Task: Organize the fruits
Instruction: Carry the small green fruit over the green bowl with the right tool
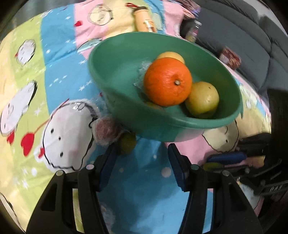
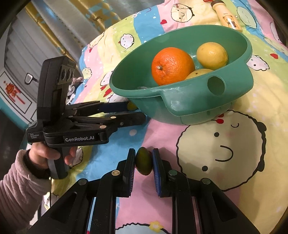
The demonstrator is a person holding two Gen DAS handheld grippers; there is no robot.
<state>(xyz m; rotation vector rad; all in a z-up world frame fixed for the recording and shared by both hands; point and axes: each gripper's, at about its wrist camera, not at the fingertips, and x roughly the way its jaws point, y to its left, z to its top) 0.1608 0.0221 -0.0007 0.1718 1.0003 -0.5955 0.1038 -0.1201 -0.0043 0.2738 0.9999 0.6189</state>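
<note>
A green plastic bowl [image 1: 180, 124] [image 2: 189, 106] stands on the cartoon-print cloth. It holds an orange [image 1: 167, 81] [image 2: 171, 65] and yellow lemons [image 1: 202, 98] [image 2: 212, 54]. My right gripper [image 2: 144, 158] is shut on a small green-yellow fruit [image 2: 143, 162] just above the cloth, in front of the bowl. My left gripper [image 1: 142, 149] is open and empty, close to the bowl's near wall, and also shows in the right wrist view [image 2: 133, 115]. A small yellow-green fruit [image 1: 127, 144] lies on the cloth by the left finger, beside the bowl's base.
A cream bottle with a bear print [image 1: 144, 21] [image 2: 227, 17] lies on the cloth behind the bowl. A grey sofa [image 1: 243, 45] with small jars and a box is at the right. A fuzzy pinkish ball [image 1: 105, 131] lies left of the bowl.
</note>
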